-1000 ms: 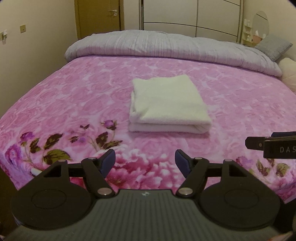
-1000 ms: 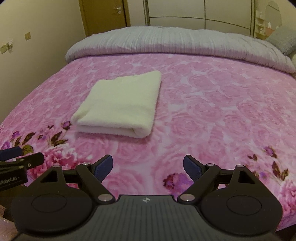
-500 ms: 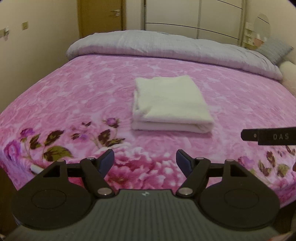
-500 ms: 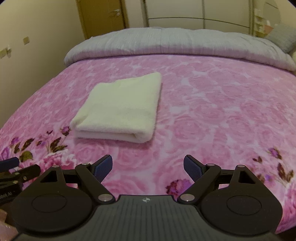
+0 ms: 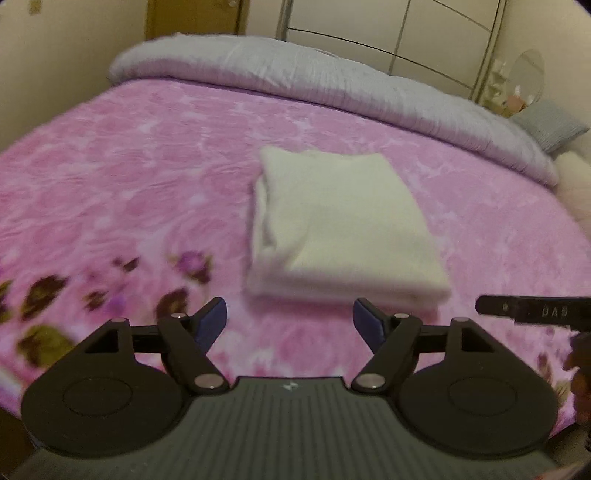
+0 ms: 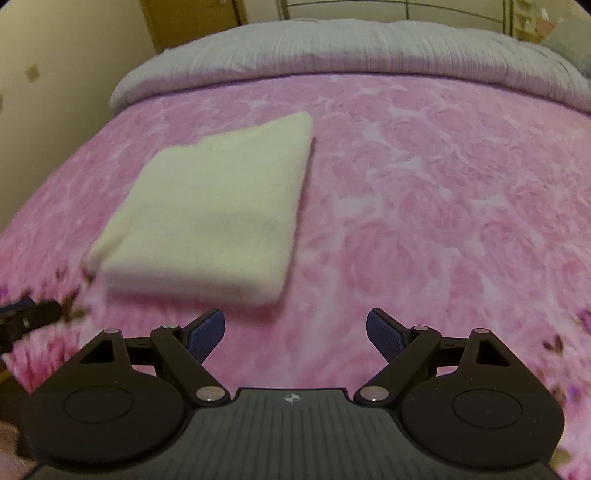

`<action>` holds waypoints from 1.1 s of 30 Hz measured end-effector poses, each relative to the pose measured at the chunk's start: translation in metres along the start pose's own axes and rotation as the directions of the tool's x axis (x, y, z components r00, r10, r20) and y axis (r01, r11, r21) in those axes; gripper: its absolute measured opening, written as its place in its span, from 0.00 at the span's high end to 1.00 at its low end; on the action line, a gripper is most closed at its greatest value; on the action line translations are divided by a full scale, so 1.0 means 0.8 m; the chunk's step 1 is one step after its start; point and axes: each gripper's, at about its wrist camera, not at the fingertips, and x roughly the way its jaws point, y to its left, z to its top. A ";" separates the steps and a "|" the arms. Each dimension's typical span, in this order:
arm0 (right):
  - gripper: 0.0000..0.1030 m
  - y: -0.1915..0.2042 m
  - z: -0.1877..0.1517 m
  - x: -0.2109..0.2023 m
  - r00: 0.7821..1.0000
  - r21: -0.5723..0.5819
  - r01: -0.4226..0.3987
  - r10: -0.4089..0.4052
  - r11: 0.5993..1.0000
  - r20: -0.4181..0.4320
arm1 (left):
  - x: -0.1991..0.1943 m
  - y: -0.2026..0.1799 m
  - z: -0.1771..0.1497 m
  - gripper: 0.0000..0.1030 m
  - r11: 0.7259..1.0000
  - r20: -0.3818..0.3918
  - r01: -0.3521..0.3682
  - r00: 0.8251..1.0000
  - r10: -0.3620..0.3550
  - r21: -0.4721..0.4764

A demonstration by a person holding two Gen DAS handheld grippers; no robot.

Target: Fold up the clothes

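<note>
Cream garment (image 5: 343, 225): folded into a thick, squared rectangle, several layers stacked, rounded fold edge toward the cameras; centre of the left wrist frame, centre-left of the right wrist frame (image 6: 214, 214). Flat on the pink floral blanket (image 5: 129, 177), touched by neither gripper. Already lying as the task asks; equally consistent with a finished fold or a further halving to come.

Left gripper (image 5: 290, 319): bottom centre of its frame, blue pads well apart, nothing between them, held just short of the near fold edge, probably to keep the bundle framed between the fingers.

Right gripper (image 6: 295, 330): bottom centre of its frame, pads likewise spread and empty, aimed at bare blanket right of the bundle.

Grey duvet (image 5: 314, 77): rolled back along the upper frame, leaving the blanket free as a work surface.

Wardrobe doors (image 5: 424, 33): top right. Wooden door (image 6: 192, 18): top left. Motion blur throughout.
</note>
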 end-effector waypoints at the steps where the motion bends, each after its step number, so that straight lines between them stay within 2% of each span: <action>1: 0.16 -0.006 0.015 0.006 0.999 0.023 -0.035 0.034 0.999 0.022 | 0.013 0.010 0.012 0.26 0.999 0.000 0.036 0.999 -0.036 -0.012; 4: 0.16 -0.021 0.045 0.026 0.994 0.072 -0.102 0.099 0.992 0.040 | 0.057 0.041 0.046 0.24 0.990 -0.009 0.131 0.991 -0.132 -0.051; 8: 0.16 -0.037 0.075 0.057 0.987 0.126 -0.160 0.158 0.979 0.027 | 0.106 0.080 0.073 0.25 0.970 -0.040 0.194 0.979 -0.202 -0.146; 12: 0.17 -0.054 0.105 0.087 0.976 0.180 -0.216 0.217 0.960 0.017 | 0.138 0.111 0.086 0.27 0.923 -0.093 0.267 0.949 -0.302 -0.277; 14: 0.17 -0.067 0.104 0.104 0.961 0.257 -0.262 0.275 0.930 -0.017 | 0.156 0.123 0.096 0.28 0.892 -0.111 0.294 0.930 -0.349 -0.345; 18: 0.17 -0.087 0.104 0.135 0.937 0.369 -0.290 0.341 0.883 -0.079 | 0.193 0.140 0.110 0.28 0.861 -0.139 0.300 0.913 -0.384 -0.410; 20: 0.17 -0.093 0.108 0.149 0.924 0.391 -0.302 0.368 0.870 -0.105 | 0.206 0.144 0.113 0.28 0.848 -0.148 0.283 0.912 -0.383 -0.449; 21: 0.17 -0.095 0.110 0.156 0.919 0.386 -0.308 0.377 0.870 -0.117 | 0.212 0.147 0.113 0.28 0.832 -0.145 0.290 0.906 -0.398 -0.473; 24: 0.17 -0.102 0.115 0.183 0.893 0.390 -0.343 0.426 0.855 -0.148 | 0.235 0.152 0.107 0.29 0.791 -0.153 0.296 0.887 -0.436 -0.535; 26: 0.16 -0.110 0.113 0.206 0.857 0.444 -0.379 0.488 0.812 -0.162 | 0.251 0.152 0.103 0.29 0.766 -0.156 0.303 0.873 -0.461 -0.567; 30: 0.16 -0.113 0.114 0.230 0.809 0.498 -0.434 0.568 0.751 -0.153 | 0.278 0.155 0.099 0.29 0.698 -0.134 0.319 0.848 -0.512 -0.641; 31: 0.17 -0.112 0.116 0.237 0.794 0.513 -0.447 0.589 0.733 -0.150 | 0.285 0.155 0.101 0.30 0.687 -0.133 0.322 0.843 -0.521 -0.651; 33: 0.24 -0.105 0.119 0.250 0.777 0.519 -0.455 0.607 0.724 -0.165 | 0.298 0.154 0.106 0.31 0.672 -0.136 0.323 0.834 -0.535 -0.667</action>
